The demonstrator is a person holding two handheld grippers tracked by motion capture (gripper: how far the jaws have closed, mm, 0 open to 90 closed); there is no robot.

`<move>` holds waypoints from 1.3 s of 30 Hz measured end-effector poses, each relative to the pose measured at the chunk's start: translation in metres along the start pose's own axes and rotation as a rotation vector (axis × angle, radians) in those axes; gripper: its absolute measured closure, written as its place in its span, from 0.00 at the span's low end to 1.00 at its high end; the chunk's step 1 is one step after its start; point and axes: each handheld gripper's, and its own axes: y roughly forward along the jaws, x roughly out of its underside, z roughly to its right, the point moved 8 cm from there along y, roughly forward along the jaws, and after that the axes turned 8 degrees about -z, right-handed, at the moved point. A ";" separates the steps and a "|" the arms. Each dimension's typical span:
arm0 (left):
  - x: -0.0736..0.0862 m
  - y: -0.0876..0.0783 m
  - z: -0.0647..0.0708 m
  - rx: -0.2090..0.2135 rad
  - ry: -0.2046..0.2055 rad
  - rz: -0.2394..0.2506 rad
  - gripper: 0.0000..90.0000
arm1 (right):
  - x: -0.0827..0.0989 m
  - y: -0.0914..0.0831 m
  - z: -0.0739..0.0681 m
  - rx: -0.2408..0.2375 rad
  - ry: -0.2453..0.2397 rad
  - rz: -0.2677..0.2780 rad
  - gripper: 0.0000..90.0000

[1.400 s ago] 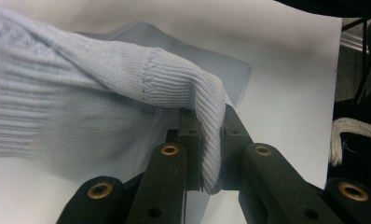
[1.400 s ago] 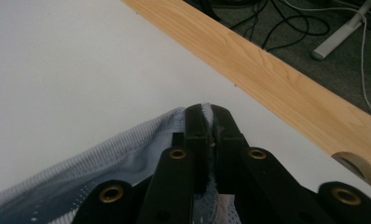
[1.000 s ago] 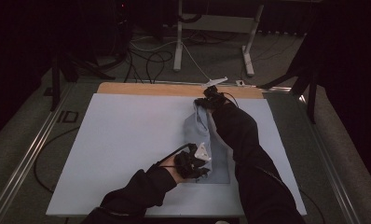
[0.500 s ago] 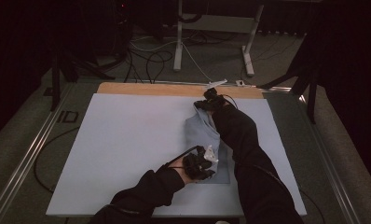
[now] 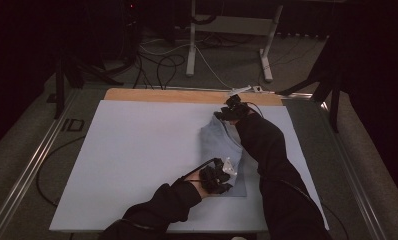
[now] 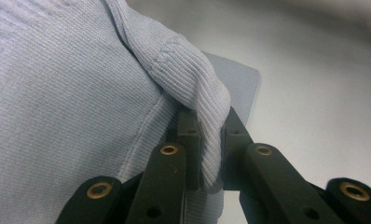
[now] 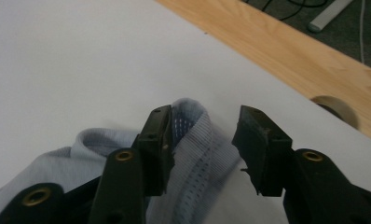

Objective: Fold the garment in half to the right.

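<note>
A pale blue knitted garment (image 5: 221,142) lies folded on the white board (image 5: 137,150). My left gripper (image 5: 226,172) is at its near end, low over the board. In the left gripper view the left gripper (image 6: 210,126) is shut on a ribbed fold of the garment's edge (image 6: 193,79). My right gripper (image 5: 227,114) is at the far end, by the neck. Its jaws have just been opening. In the right gripper view the right gripper (image 7: 203,135) stands open with the raised collar (image 7: 197,154) between the jaws, leaning on the left one and apart from the right.
A wooden strip (image 5: 162,95) runs along the board's far edge, with a round hole (image 7: 335,107) near my right gripper. Metal rails (image 5: 32,160) flank the table. Beyond it are white table legs (image 5: 192,40) and cables (image 5: 157,65) on the dark floor.
My left hand has slid a little to the right and nearer the board, bringing the garment's edge with it. The right arm has stayed in place.
</note>
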 end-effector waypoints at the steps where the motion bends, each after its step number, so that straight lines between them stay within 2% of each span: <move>1: -0.001 0.000 0.001 -0.002 0.001 0.005 0.93 | 0.001 -0.004 0.002 0.010 -0.001 0.002 0.57; 5: -0.003 0.000 0.001 0.000 0.001 0.008 0.92 | 0.001 -0.015 0.004 0.020 0.003 0.009 0.53; 7: -0.005 -0.001 0.003 0.014 -0.002 0.021 0.90 | 0.001 -0.022 0.003 0.019 0.003 0.015 0.51; 8: -0.006 -0.001 0.006 0.037 0.005 0.028 0.88 | 0.001 -0.024 0.002 0.018 0.000 0.016 0.50; 9: -0.008 -0.001 0.009 0.055 0.009 0.033 0.79 | 0.001 -0.027 0.000 0.010 0.006 0.015 0.47; 12: -0.010 0.002 0.017 0.092 0.030 0.030 0.71 | 0.003 -0.026 -0.007 -0.003 0.001 0.015 0.46; 13: -0.010 0.003 0.020 0.100 0.034 0.033 0.71 | 0.003 -0.026 -0.007 -0.003 0.001 0.015 0.46; 16: -0.011 0.000 0.023 0.104 0.047 0.044 0.58 | 0.007 -0.022 -0.009 -0.002 0.005 0.004 0.43; 18: -0.011 -0.005 0.023 0.093 0.048 0.065 0.50 | 0.013 -0.017 -0.006 -0.003 0.031 0.002 0.39; 19: -0.011 -0.011 0.022 0.088 0.044 0.085 0.48 | 0.015 -0.015 -0.005 0.007 0.029 -0.008 0.39; 20: -0.011 -0.011 0.022 0.088 0.044 0.085 0.45 | 0.015 -0.015 -0.005 0.007 0.029 -0.008 0.39; 21: -0.011 -0.018 0.019 0.099 0.024 0.112 0.42 | 0.019 -0.013 -0.002 0.023 0.041 -0.021 0.35; 23: -0.009 -0.024 0.016 0.097 0.008 0.142 0.36 | 0.024 -0.010 -0.001 0.021 0.056 -0.035 0.35; 24: -0.009 -0.024 0.016 0.097 0.008 0.142 0.31 | 0.026 -0.008 -0.001 0.022 0.058 -0.040 0.34; 25: -0.008 -0.026 0.016 0.107 0.016 0.152 0.31 | 0.026 -0.008 -0.001 0.022 0.058 -0.040 0.34; 26: -0.006 -0.032 0.014 0.114 -0.006 0.182 0.21 | 0.032 -0.004 0.000 0.018 0.073 -0.056 0.34; 27: -0.005 -0.035 0.012 0.114 -0.016 0.198 0.18 | 0.034 -0.002 0.001 0.013 0.078 -0.064 0.34; 29: -0.002 -0.039 0.010 0.101 0.002 0.223 0.13 | 0.040 0.003 0.002 0.008 0.091 -0.086 0.35; 30: -0.001 -0.041 0.009 0.086 0.004 0.239 0.08 | 0.043 0.006 0.003 0.007 0.092 -0.096 0.35; 31: 0.001 -0.043 0.007 0.077 0.002 0.247 0.03 | 0.045 0.008 0.003 0.004 0.101 -0.103 0.36; 33: 0.006 -0.048 0.005 0.067 -0.009 0.271 0.02 | 0.050 0.011 0.003 -0.017 0.117 -0.118 0.41; 35: 0.012 -0.053 0.001 0.056 -0.016 0.281 0.02 | 0.052 0.012 0.004 -0.023 0.119 -0.125 0.52; 37: 0.015 -0.055 -0.001 0.046 -0.021 0.287 0.02 | 0.052 0.012 0.002 -0.052 0.132 -0.120 0.65; 38: 0.019 -0.058 -0.004 0.034 -0.030 0.295 0.02 | 0.052 0.012 0.002 -0.052 0.132 -0.120 0.65; 39: 0.027 -0.063 -0.009 0.013 -0.045 0.308 0.02 | 0.052 0.012 0.001 -0.030 0.111 -0.129 0.81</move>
